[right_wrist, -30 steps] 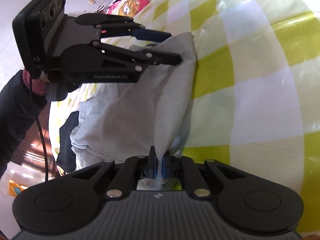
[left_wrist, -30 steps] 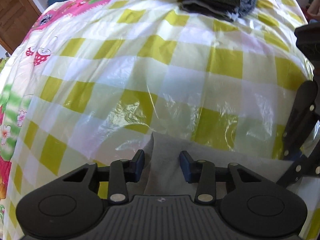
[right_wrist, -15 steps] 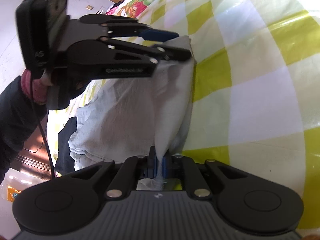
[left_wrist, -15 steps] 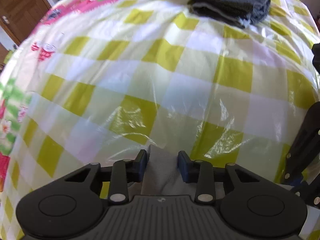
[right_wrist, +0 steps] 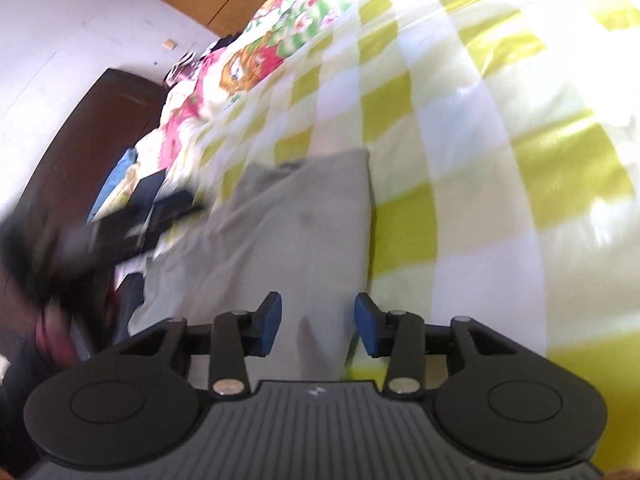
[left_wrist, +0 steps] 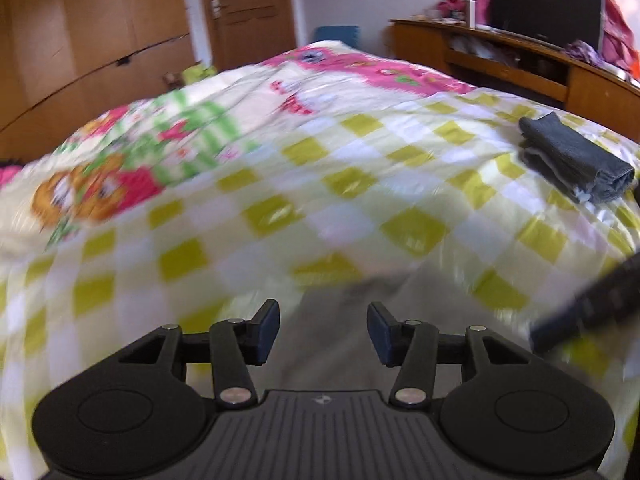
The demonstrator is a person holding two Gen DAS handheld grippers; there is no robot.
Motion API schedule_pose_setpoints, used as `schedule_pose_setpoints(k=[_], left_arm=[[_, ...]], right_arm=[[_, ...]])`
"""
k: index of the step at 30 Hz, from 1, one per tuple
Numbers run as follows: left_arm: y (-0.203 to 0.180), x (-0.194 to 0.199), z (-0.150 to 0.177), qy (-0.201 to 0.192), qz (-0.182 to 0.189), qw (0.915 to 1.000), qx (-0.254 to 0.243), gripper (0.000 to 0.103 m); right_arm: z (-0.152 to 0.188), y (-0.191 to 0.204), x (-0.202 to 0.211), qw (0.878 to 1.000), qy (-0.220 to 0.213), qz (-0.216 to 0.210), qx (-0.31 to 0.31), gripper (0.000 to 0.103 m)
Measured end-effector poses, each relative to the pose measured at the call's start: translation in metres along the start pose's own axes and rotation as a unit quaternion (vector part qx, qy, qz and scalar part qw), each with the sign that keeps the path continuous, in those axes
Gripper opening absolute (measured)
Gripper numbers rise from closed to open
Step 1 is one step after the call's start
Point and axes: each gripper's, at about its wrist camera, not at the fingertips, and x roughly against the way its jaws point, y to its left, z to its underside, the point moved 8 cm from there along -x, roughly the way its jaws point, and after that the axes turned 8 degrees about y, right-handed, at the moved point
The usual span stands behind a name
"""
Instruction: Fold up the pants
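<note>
The light grey pants (right_wrist: 288, 232) lie flat on the yellow-checked bed cover (right_wrist: 460, 160), folded edge along their right side. My right gripper (right_wrist: 318, 326) hovers over their near end; its jaws are opening and the cloth lies below them, not pinched. My left gripper (left_wrist: 323, 330) is also opening, with the grey pants (left_wrist: 360, 320) blurred beneath it and its pads off the cloth. In the right wrist view the left gripper (right_wrist: 160, 216) is a dark blur left of the pants. The right gripper's arm (left_wrist: 592, 304) shows as a dark blur at the left wrist view's right edge.
A folded dark grey garment (left_wrist: 572, 164) rests on the bed at the far right. A cartoon-print quilt (left_wrist: 140, 160) covers the bed's left part. Beyond stand a wooden wardrobe (left_wrist: 80, 40), a door (left_wrist: 248, 8) and a low cabinet with a TV (left_wrist: 548, 12). A person's dark sleeve (right_wrist: 24, 320) is at lower left.
Both grippers let go of the pants, which now lie flat. The right jaws went from shut on the cloth to apart. The left gripper swung away left and rolled, bringing the room into view.
</note>
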Motion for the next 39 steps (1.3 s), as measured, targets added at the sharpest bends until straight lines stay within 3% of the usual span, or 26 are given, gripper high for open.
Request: schedule_pose_setpoints(k=[4,7,9,11,14,20,25,29,32,34,36,39], left_arm=[[0.022,0.004,0.054,0.023,-0.004,0.9984,0.051,0.062],[0.037,0.003,0.077,0.028,0.0,0.996,0.084,0.062],[0.048,0.006,0.085,0.024,-0.004,0.9949,0.098,0.062],[0.054,0.008,0.09,0.022,0.002,0.9941,0.106,0.062],[0.056,0.002,0.097,0.022,0.003,0.9942,0.105,0.062],[0.045,-0.004,0.102,0.021,-0.008,0.9962,0.084,0.07],[0.047,-0.006,0.101,0.024,-0.006,0.9949,0.097,0.072],[0.045,-0.005,0.101,0.029,-0.01,0.9946,0.099,0.072],[0.044,-0.006,0.101,0.026,-0.015,0.9947,0.098,0.072],[0.045,-0.002,0.101,0.017,-0.025,0.9938,0.107,0.072],[0.047,0.008,0.1,-0.001,-0.046,0.9935,0.104,0.072],[0.05,0.022,0.098,-0.037,-0.105,0.9901,0.085,0.072]], right_arm=[[-0.025,-0.004,-0.024,1.0,-0.014,0.003,0.0,0.042],[-0.032,-0.005,-0.041,0.999,0.009,-0.029,-0.015,0.04],[-0.033,-0.008,-0.032,1.0,0.009,-0.022,-0.01,0.04],[-0.029,-0.015,-0.022,1.0,0.013,-0.003,-0.007,0.04],[-0.024,-0.023,-0.017,0.999,0.037,-0.029,-0.026,0.039],[-0.03,-0.028,-0.014,0.998,0.057,-0.028,-0.005,0.037],[-0.045,-0.025,-0.044,0.992,0.074,-0.102,-0.029,0.035],[-0.044,-0.021,-0.034,0.988,0.079,-0.13,-0.007,0.038],[-0.038,-0.028,-0.043,0.988,0.083,-0.126,-0.025,0.024],[-0.031,-0.017,-0.057,0.983,0.093,-0.149,-0.046,0.018],[-0.023,-0.002,-0.065,0.985,0.105,-0.136,-0.024,0.008],[-0.022,0.006,-0.054,0.986,0.085,-0.141,-0.03,0.006]])
